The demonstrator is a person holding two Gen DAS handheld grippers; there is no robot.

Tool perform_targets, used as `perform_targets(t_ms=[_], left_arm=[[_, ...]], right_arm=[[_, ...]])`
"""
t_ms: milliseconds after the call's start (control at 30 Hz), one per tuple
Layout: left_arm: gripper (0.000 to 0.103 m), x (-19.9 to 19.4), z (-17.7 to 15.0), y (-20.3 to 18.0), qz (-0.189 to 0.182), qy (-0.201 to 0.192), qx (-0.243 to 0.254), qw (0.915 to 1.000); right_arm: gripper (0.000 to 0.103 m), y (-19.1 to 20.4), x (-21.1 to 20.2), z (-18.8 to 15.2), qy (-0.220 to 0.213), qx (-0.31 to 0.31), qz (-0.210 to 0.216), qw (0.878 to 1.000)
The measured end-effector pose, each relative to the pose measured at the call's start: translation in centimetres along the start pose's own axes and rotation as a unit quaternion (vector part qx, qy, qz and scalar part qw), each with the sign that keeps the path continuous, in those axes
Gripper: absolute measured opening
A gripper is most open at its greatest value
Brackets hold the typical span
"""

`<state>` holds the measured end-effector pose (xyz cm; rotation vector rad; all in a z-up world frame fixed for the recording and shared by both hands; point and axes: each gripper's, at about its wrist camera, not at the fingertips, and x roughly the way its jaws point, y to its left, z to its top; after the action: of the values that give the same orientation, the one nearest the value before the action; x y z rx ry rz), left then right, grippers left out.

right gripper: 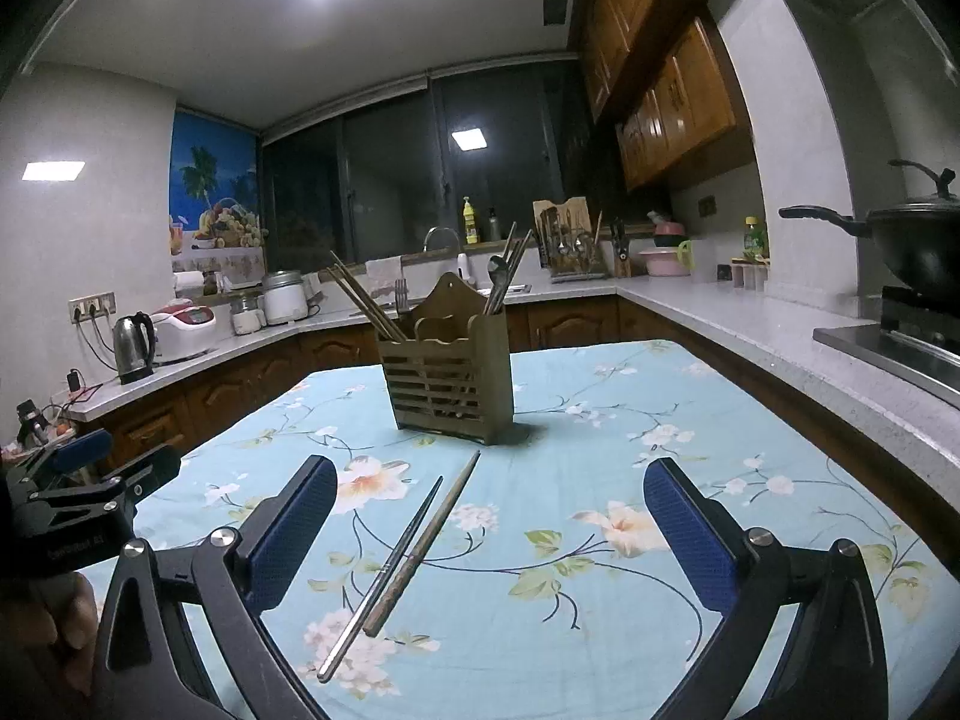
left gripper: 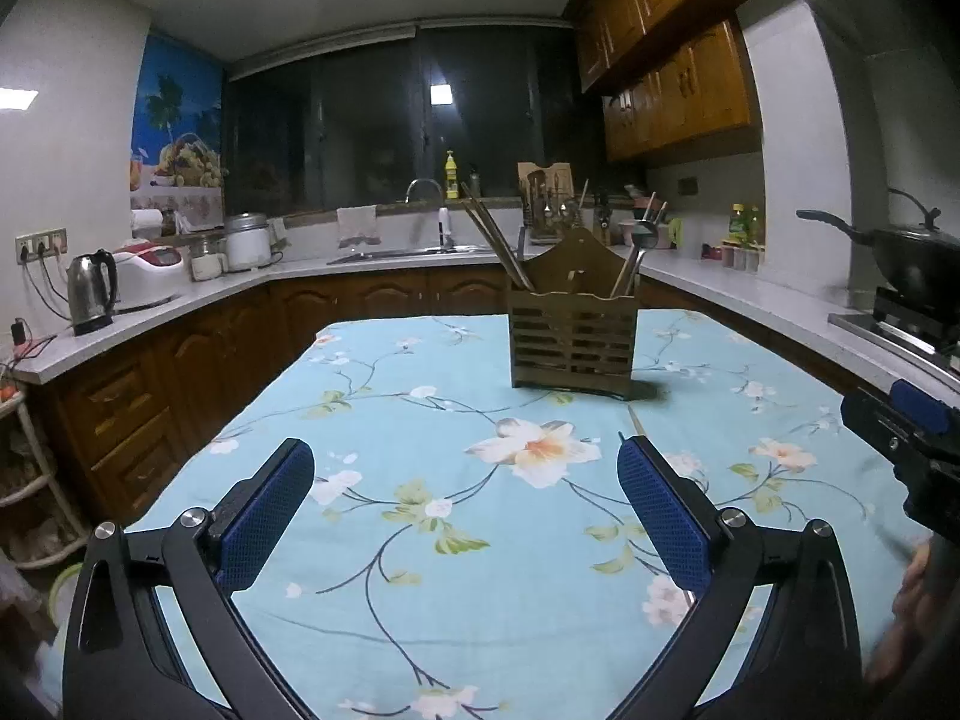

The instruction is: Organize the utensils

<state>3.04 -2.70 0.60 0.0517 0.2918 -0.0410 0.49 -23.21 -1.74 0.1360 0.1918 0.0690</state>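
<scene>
floral tablecloth (right gripper: 690, 396) bears two chopsticks (right gripper: 408, 558); both grippers' jaws apart, empty; writing on left gripper (right gripper: 90, 480) illegible.

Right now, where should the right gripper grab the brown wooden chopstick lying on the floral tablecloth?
Probably mid-shaft, from above. The brown wooden chopstick lies flat beside the metal chopstick, nearly touching it; its far end splays clear, so close the right gripper across that stretch.
</scene>
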Motion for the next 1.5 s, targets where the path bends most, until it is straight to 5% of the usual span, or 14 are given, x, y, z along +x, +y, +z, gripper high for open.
perform_targets(t_ms=[1500], left_arm=[[0.103,-0.03,0.18,-0.06,-0.006,0.001,-0.008,1.0]], right_arm=[[0.103,0.35,-0.24,0.4,-0.003,0.001,0.0,1.0]])
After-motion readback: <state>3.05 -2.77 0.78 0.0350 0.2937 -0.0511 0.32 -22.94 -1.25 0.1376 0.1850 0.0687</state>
